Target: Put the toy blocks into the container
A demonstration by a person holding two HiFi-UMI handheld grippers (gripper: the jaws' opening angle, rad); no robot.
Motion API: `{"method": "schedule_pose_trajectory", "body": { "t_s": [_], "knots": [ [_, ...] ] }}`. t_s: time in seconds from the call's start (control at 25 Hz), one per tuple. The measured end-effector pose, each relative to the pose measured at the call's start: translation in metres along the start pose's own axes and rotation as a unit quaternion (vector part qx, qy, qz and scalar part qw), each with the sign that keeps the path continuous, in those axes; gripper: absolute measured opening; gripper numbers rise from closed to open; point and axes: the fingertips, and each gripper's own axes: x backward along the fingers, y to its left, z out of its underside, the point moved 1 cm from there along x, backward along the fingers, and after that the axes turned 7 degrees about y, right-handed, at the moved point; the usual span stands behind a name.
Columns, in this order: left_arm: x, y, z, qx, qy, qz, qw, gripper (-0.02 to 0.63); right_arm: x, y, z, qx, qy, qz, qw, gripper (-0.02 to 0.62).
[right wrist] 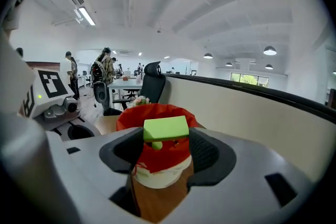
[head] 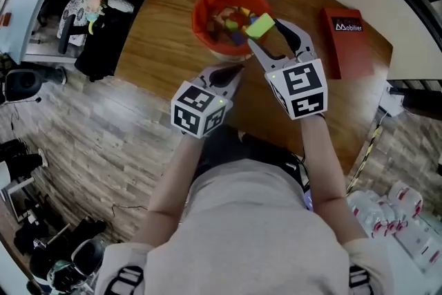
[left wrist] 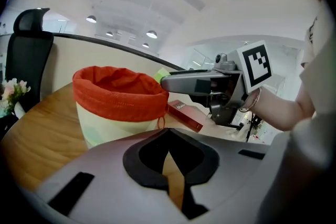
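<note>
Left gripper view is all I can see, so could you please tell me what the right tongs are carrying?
Observer: The right tongs are clamped on a light green block, which lies flat between the pads.
Operator: Thank you. Where is it relative to the container?
Observer: In the head view the block overlaps the right side of the rim of the red-lined container.
Operator: Is anything inside the container?
Observer: Yes, the head view looks down into it, and several coloured blocks lie inside.
</note>
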Motion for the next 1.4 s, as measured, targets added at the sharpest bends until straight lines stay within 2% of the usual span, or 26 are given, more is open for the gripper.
{"method": "schedule_pose_trajectory", "body": {
  "t_s": [0.16,0.44,0.6,0.8,0.96,1.12,1.24,1.4],
  "knots": [
    [0.010,0.007,0.007,0.016,-0.004,-0.012,0.9998,0.012,-0.016,0.014,-0.015,0.011,-0.004,-0.022,1.000,0.279],
    [0.014,0.014,0.013,0.029,-0.009,-0.018,0.9994,0.012,-0.028,0.030,-0.016,0.018,-0.003,-0.057,0.998,0.281],
    [0.014,0.013,0.013,0.029,-0.012,-0.016,0.9994,0.012,-0.026,0.030,-0.015,0.013,-0.011,-0.053,0.998,0.305],
    [0.014,0.012,0.011,0.025,-0.011,-0.012,0.9995,0.012,-0.021,0.026,-0.014,0.013,-0.012,-0.047,0.999,0.305],
    [0.012,0.010,0.008,0.021,-0.010,-0.007,0.9997,0.012,-0.014,0.027,-0.018,0.011,-0.015,-0.061,0.998,0.301],
    [0.006,0.007,0.002,0.011,-0.011,0.003,0.9999,0.012,0.003,0.033,-0.017,0.014,-0.017,-0.097,0.995,0.206],
    [0.000,0.002,-0.002,0.007,-0.012,0.015,0.9998,0.012,0.014,0.033,-0.005,0.017,-0.004,-0.106,0.994,0.123],
    [-0.005,-0.004,-0.007,-0.003,-0.012,0.030,0.9995,0.012,0.027,0.027,0.015,-0.001,0.018,-0.097,0.995,0.086]
  ]
}}
